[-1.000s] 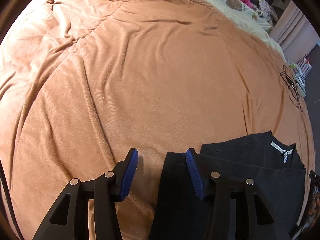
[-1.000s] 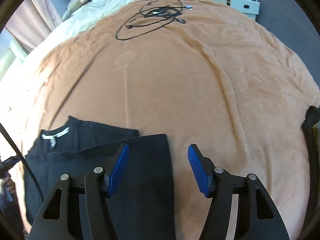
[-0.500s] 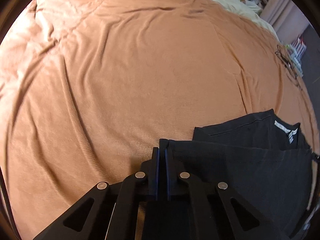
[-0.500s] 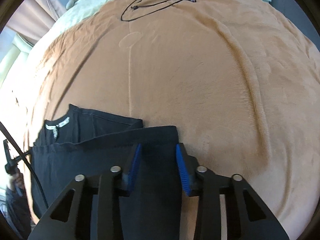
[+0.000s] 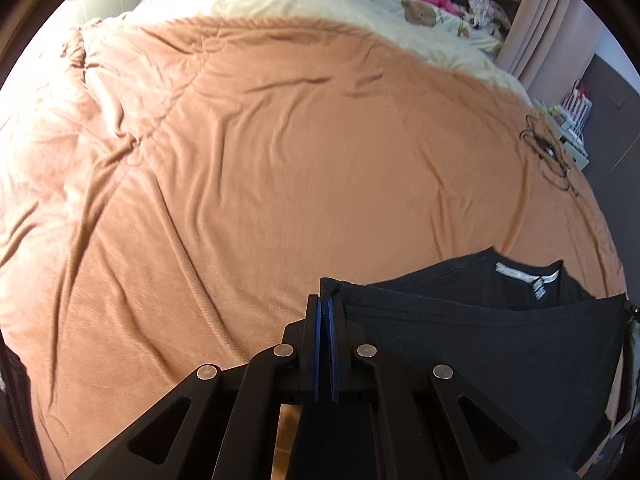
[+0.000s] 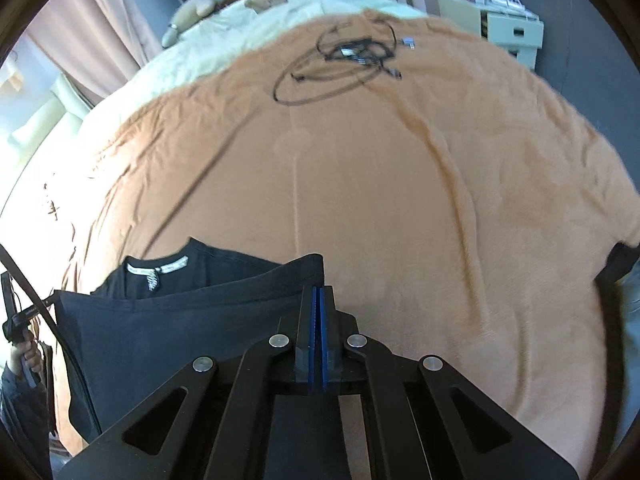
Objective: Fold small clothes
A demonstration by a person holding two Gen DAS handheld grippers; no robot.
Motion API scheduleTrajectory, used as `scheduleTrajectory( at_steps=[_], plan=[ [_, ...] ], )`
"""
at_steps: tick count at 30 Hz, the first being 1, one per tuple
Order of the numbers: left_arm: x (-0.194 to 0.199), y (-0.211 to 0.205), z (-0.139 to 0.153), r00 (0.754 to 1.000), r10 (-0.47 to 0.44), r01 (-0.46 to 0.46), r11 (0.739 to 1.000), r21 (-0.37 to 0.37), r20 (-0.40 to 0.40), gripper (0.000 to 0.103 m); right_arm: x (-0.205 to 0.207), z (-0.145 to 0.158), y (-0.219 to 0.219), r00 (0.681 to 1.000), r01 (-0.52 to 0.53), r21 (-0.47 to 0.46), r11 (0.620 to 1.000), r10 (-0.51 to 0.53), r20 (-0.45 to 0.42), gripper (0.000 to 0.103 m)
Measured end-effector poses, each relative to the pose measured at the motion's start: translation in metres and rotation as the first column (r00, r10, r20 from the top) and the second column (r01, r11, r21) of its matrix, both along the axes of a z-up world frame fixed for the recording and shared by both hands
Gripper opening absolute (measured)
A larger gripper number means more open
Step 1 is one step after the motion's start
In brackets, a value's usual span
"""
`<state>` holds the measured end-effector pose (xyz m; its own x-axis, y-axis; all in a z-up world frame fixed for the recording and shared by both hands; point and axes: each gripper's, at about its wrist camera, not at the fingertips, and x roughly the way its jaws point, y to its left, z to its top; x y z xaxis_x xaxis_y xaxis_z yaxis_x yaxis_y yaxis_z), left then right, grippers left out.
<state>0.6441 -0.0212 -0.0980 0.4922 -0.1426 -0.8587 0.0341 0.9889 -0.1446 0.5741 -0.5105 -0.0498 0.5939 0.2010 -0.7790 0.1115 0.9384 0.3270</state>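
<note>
I have a black shirt (image 5: 480, 344) stretched between my two grippers above the near edge of an orange-brown blanket (image 5: 280, 160) that covers the bed. Its long axis runs sideways, from one gripper across to the other, and the lifted hem forms a taut dark edge between them. The collar end with its white neck label (image 5: 528, 276) lies on the blanket beyond that edge, pointing away from me toward the cream bedding (image 5: 320, 4) at the head of the bed. My left gripper (image 5: 325, 312) is pinched flat, blue pads together, on the hem's left corner, a small tuft of cloth poking up past the tips. My right gripper (image 6: 317, 304) is clamped just the same on the opposite corner; there too I see the black shirt (image 6: 180, 328) and its label (image 6: 156, 270). A second ago both pairs of fingers stood wide apart over the cloth, which lay flat on the blanket; since then they have snapped shut and the front edge has come up off the blanket, so more of the bed and room shows beyond. A tangle of black cable (image 6: 340, 64) lies on the far part of the blanket, well apart from the shirt.
</note>
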Motion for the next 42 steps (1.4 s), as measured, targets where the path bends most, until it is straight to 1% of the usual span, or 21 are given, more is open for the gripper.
scheduleTrajectory(
  at_steps=[3,7,10,13,17,21,26,28,30,32,33,35,36,37,38,39,40,41,42],
  plan=[
    [-0.003,-0.001,0.013,1.0,0.008,-0.008,1.0,0.0,0.03,0.003,-0.011,0.012,0.003,1.0,0.006,-0.01,1.0,-0.006,0.03,0.0],
    [0.001,0.001,0.027,0.998,0.027,-0.027,1.0,0.005,0.063,0.003,-0.011,0.025,0.002,0.998,0.029,-0.025,0.999,-0.028,0.059,0.0],
    [0.012,0.002,0.032,0.996,0.036,-0.037,0.999,0.013,0.075,0.003,-0.005,0.025,0.005,0.997,0.043,-0.036,0.998,-0.04,0.064,0.0],
    [0.025,0.0,0.03,0.996,0.044,-0.045,0.999,0.018,0.075,0.003,0.008,0.021,0.008,0.997,0.053,-0.054,0.997,-0.05,0.06,0.0],
    [0.043,-0.005,0.02,0.997,0.032,-0.034,0.999,0.031,0.07,0.003,0.028,0.007,0.012,0.997,0.065,-0.064,0.996,-0.063,0.036,0.0],
    [0.062,-0.012,0.0,0.999,0.029,-0.031,0.998,0.05,0.045,0.003,0.052,-0.007,0.016,0.998,0.061,-0.081,0.995,-0.061,0.011,0.0],
    [0.079,-0.012,-0.034,0.998,0.06,-0.06,0.996,0.06,0.006,0.004,0.074,-0.032,0.014,0.996,0.088,-0.079,0.993,-0.09,-0.015,0.0],
    [0.084,-0.01,-0.047,0.995,0.092,-0.09,0.994,0.064,-0.026,0.004,0.082,-0.042,0.01,0.992,0.111,-0.083,0.99,-0.115,-0.044,0.0],
    [0.085,-0.007,-0.056,0.993,0.106,-0.103,0.993,0.054,-0.05,0.005,0.086,-0.051,0.005,0.986,0.134,-0.064,0.989,-0.139,-0.089,0.0],
    [0.083,-0.006,-0.062,0.992,0.104,-0.102,0.994,0.038,-0.069,0.012,0.085,-0.057,0.001,0.982,0.14,-0.036,0.989,-0.144,-0.119,0.0],
    [0.081,-0.006,-0.063,0.992,0.104,-0.101,0.994,0.034,-0.077,0.014,0.085,-0.056,0.001,0.983,0.138,-0.036,0.99,-0.142,-0.121,0.0],
    [0.078,-0.007,-0.063,0.991,0.101,-0.099,0.995,0.022,-0.084,0.022,0.082,-0.053,0.005,0.985,0.123,-0.042,0.992,-0.127,-0.116,0.0],
    [0.075,-0.008,-0.061,0.992,0.095,-0.094,0.995,0.017,-0.084,0.024,0.08,-0.051,0.007,0.986,0.116,-0.036,0.993,-0.12,-0.116,0.0],
    [0.072,-0.01,-0.058,0.993,0.089,-0.088,0.996,0.015,-0.081,0.029,0.079,-0.05,0.01,0.987,0.106,-0.027,0.994,-0.108,-0.118,0.0],
    [0.068,-0.013,-0.053,0.994,0.082,-0.081,0.997,0.014,-0.076,0.037,0.078,-0.048,0.013,0.989,0.089,-0.021,0.996,-0.091,-0.118,0.003],
    [0.063,-0.015,-0.049,0.995,0.076,-0.075,0.997,0.016,-0.067,0.042,0.077,-0.046,0.014,0.99,0.072,-0.017,0.997,-0.074,-0.117,0.015],
    [0.059,-0.016,-0.045,0.996,0.072,-0.071,0.997,0.02,-0.056,0.052,0.076,-0.045,0.019,0.992,0.052,-0.017,0.999,-0.053,-0.116,0.025],
    [0.053,-0.02,-0.039,0.997,0.064,-0.063,0.998,0.027,-0.04,0.057,0.076,-0.044,0.025,0.993,0.032,-0.022,0.999,-0.035,-0.114,0.05],
    [0.05,-0.023,-0.037,0.998,0.061,-0.06,0.998,0.031,-0.034,0.059,0.074,-0.041,0.031,0.995,0.014,-0.023,1.0,-0.016,-0.102,0.063]
  ],
)
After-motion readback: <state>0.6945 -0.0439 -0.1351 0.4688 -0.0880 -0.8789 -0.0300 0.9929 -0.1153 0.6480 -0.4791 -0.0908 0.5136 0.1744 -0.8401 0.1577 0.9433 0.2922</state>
